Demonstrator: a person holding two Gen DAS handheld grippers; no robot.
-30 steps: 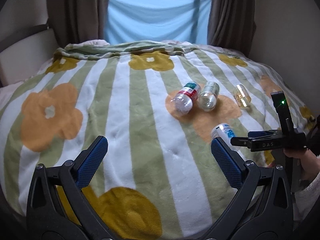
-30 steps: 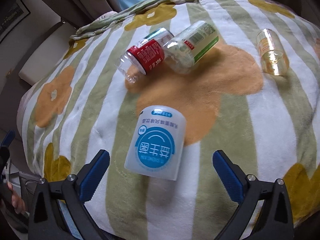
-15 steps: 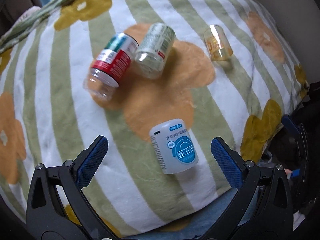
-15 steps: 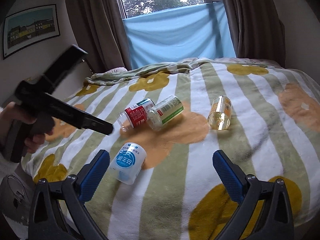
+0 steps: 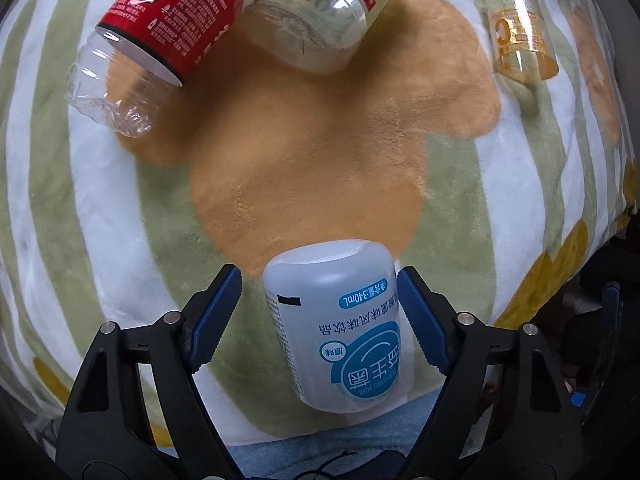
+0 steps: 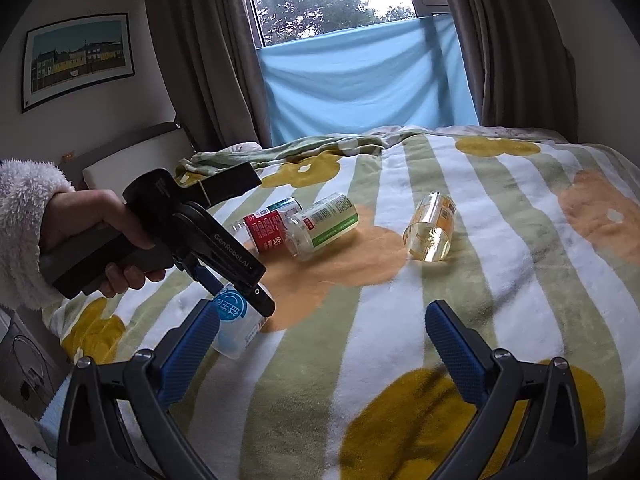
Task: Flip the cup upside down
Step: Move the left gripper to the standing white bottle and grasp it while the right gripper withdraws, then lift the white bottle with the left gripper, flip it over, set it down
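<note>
White cup (image 5: 338, 326) between half-open left claw (image 5: 318, 306)

You see the cup (image 5: 340, 320) lying on its side on the striped blanket (image 5: 100, 200), near the front edge of the bed. It is a translucent white cylinder with a blue round label and printed "340mL". Its closed, rounded end points toward the orange flower print.

Red-labelled bottle (image 5: 160, 32) top cut off
</note>
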